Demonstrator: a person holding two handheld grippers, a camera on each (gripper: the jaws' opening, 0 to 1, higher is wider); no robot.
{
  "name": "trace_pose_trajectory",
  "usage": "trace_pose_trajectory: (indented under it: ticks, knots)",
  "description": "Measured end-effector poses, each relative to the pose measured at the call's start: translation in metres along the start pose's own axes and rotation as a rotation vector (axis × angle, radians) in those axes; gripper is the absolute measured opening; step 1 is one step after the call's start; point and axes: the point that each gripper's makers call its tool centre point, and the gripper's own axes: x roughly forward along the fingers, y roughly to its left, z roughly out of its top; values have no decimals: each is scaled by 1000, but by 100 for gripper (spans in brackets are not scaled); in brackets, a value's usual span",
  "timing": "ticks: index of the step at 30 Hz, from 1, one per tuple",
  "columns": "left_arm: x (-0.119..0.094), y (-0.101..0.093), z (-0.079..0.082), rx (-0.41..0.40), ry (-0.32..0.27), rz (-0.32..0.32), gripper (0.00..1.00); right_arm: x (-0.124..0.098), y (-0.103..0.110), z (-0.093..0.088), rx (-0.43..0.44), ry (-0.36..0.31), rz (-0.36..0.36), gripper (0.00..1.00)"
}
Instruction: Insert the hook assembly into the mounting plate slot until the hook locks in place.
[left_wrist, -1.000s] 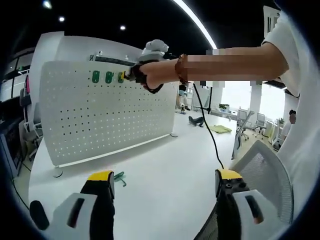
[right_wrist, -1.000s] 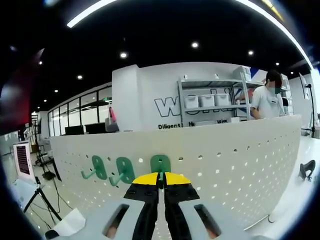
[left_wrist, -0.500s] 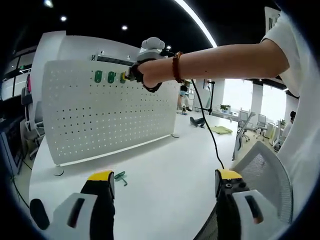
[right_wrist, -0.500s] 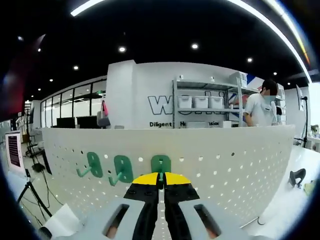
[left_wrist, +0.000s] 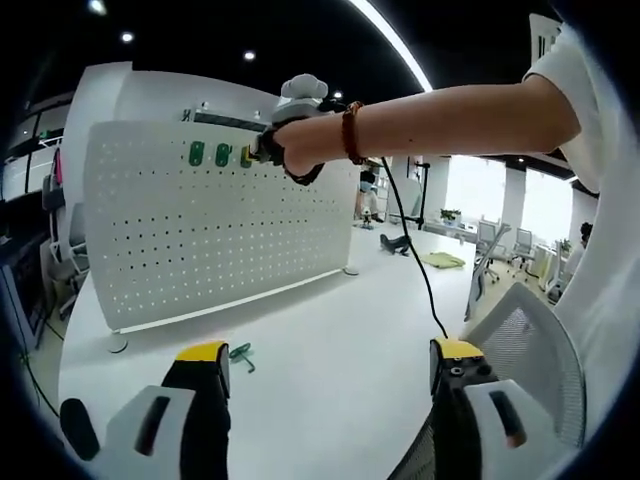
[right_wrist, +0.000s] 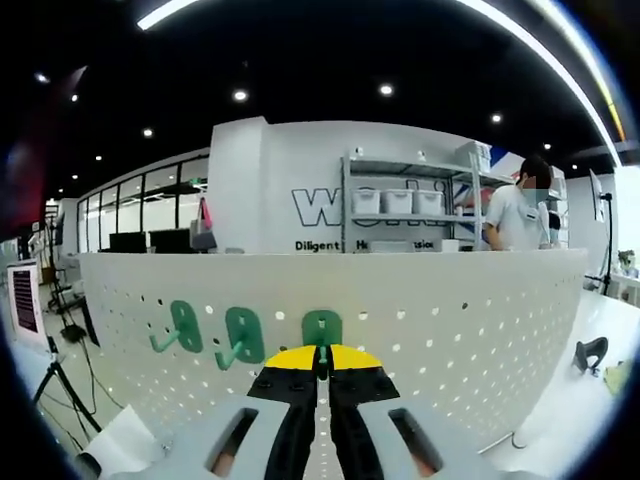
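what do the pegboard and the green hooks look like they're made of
Pegboard: probably white painted sheet metal, thin, flat, evenly punched holes, though plastic is possible. Green hooks: likely moulded plastic, solid colour, matte, rounded edges.

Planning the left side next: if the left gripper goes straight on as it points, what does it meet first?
Probably the white table, near the loose green hook lying between the left gripper jaws' lines; the pegboard stands farther on. Depth is unclear.
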Motion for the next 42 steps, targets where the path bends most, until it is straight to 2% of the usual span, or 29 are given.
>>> trace_pose_trajectory:
  ticks: [5,9,16,19,24,28,37,42]
  knots:
    - [1,-1,0,1,0,-2,84,-1,2,3,-17,-12,16,2]
    - [3,-2,1,3,0,-9,84,0,5,6,-46,-20,37,6]
    - [6,-4,3,13,6,-21,84,-3,8,-2,-45,3,69,12]
    - [6,-4,4,16,9,-25,84,-8,13,0,-63,-16,97,15]
    - [7,-6,5,19,14,-22,84,-8,17,-11,-47,17,135,21]
    - [7,-11,4,23,18,-22,84,-12,18,-15,-61,18,148,23]
    - [4,-12,6,14,12,2,85,-21,22,-23,-41,21,201,30]
    - [2,-10,9,14,8,22,84,-28,24,-21,-44,6,222,33]
